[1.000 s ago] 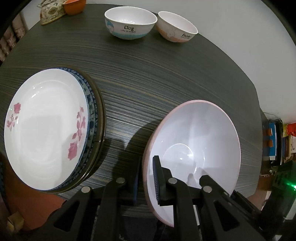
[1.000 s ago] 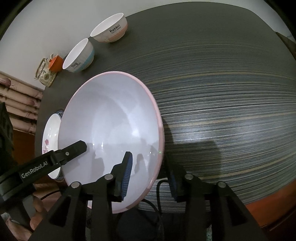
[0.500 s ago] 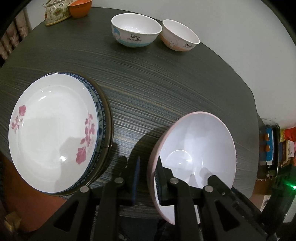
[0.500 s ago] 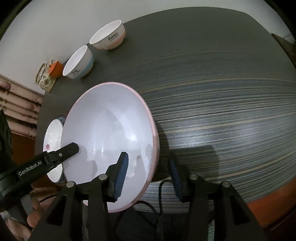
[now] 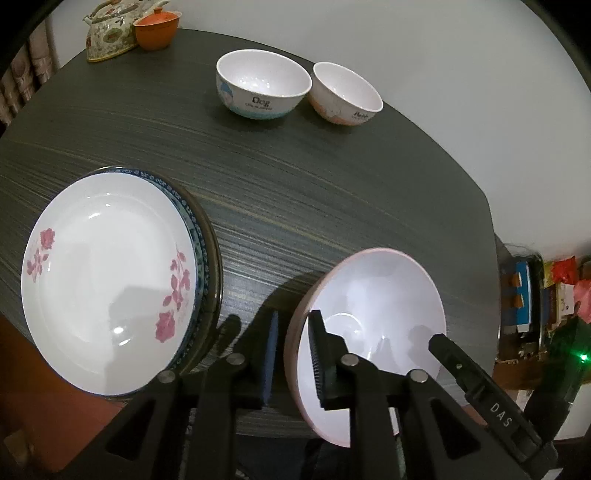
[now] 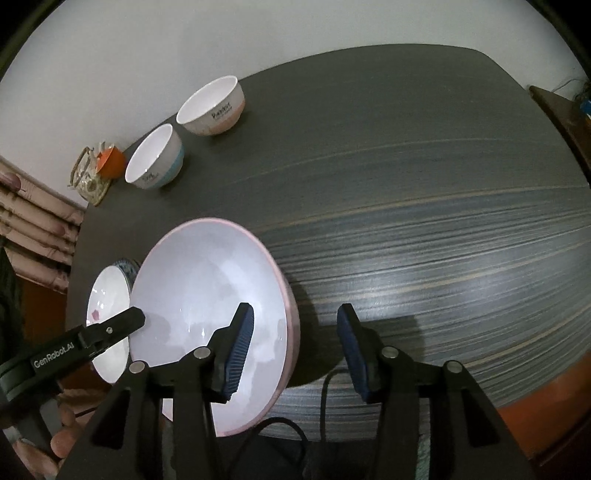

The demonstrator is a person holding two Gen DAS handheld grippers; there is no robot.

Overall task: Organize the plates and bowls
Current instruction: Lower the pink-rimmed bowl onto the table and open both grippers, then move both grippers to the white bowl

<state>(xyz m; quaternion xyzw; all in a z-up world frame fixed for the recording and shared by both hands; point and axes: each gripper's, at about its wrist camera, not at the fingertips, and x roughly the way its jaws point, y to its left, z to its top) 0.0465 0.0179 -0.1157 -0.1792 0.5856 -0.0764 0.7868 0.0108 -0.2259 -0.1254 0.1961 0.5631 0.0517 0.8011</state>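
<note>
A large pink-rimmed bowl (image 5: 373,306) sits at the near table edge; it also shows in the right wrist view (image 6: 207,295). My left gripper (image 5: 293,354) straddles its left rim with the jaws a little apart, not pinching it. My right gripper (image 6: 293,350) is open wide across its right rim. A stack of plates (image 5: 107,273), topped by a white plate with pink flowers, lies to the left. Two small bowls, one blue-banded (image 5: 262,88) and one pink-banded (image 5: 347,94), stand at the far side.
A floral teapot (image 5: 110,29) and an orange cup (image 5: 155,29) stand at the far left corner. The dark wood-grain table (image 6: 424,221) stretches to the right. Shelves with clutter (image 5: 535,302) lie beyond the table's right edge.
Both grippers have opened and let go of the pink-rimmed bowl, which now rests on the table. Both have drawn back and up a little.
</note>
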